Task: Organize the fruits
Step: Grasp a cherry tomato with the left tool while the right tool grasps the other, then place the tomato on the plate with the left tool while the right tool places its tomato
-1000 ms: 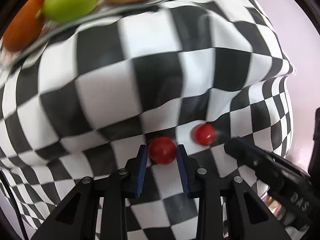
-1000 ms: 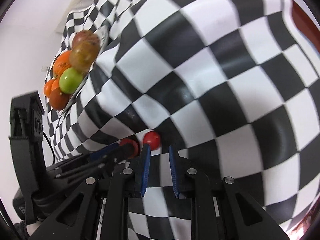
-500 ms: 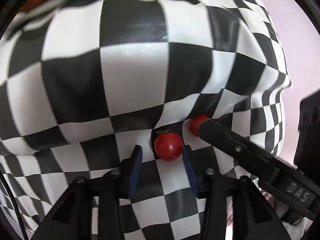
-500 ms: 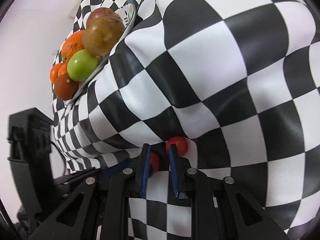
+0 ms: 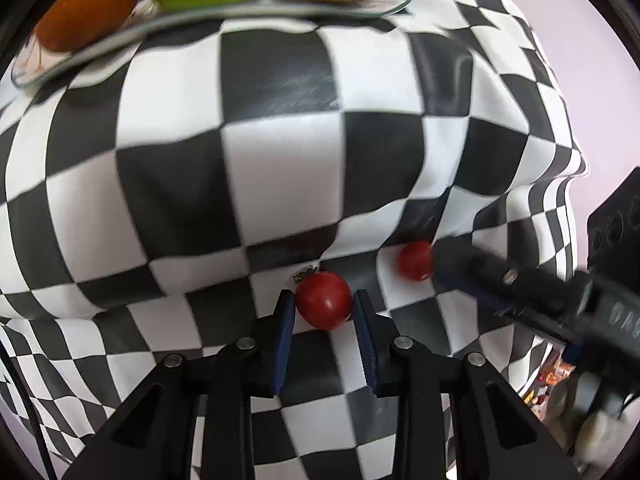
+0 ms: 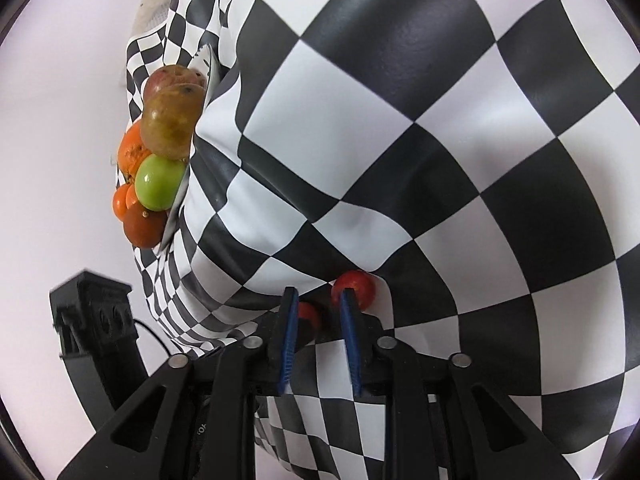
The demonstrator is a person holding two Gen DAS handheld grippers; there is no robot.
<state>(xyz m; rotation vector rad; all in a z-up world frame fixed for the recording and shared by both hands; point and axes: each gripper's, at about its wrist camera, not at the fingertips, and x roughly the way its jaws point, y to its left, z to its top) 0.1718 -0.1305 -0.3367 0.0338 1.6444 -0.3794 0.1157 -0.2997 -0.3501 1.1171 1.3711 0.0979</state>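
While two small round red cherry tomatoes lie loose on a black-and-white checkered cloth draped over the table, a hand-held gripper closes in on each. The left gripper point(image 5: 324, 308) has its blue-padded fingers apart, one on either side of the nearer cherry tomato point(image 5: 324, 305); the pads sit just beside its skin, and whether they press it cannot be told. This straddling stance suits a soft, rolling fruit: both sides are blocked before the squeeze. A tiny green stem scrap point(image 5: 304, 278) lies on the cloth just beyond it.

The right gripper point(image 6: 320, 312) also has its fingers apart, at a narrow gap. It is aimed between the two fruits rather than around one: the second cherry tomato point(image 6: 356, 289) sits just outside its right finger, partly hidden by that finger's tip, so this gripper probably needs to shift right before it can grasp.

Both tomatoes rest in a shallow fold of the checkered cloth point(image 5: 280, 184), near the table's front edge, where it hangs down.

Toward the far left corner of the table stands a clear glass plate point(image 5: 80, 46), already heaped. It carries a green apple point(image 6: 160, 182), a brownish-yellow pear-like fruit point(image 6: 174, 122), a reddish mottled fruit behind it, several oranges point(image 6: 130, 152) and a dark orange-red fruit point(image 6: 144, 228). The tomatoes likely belong there too.
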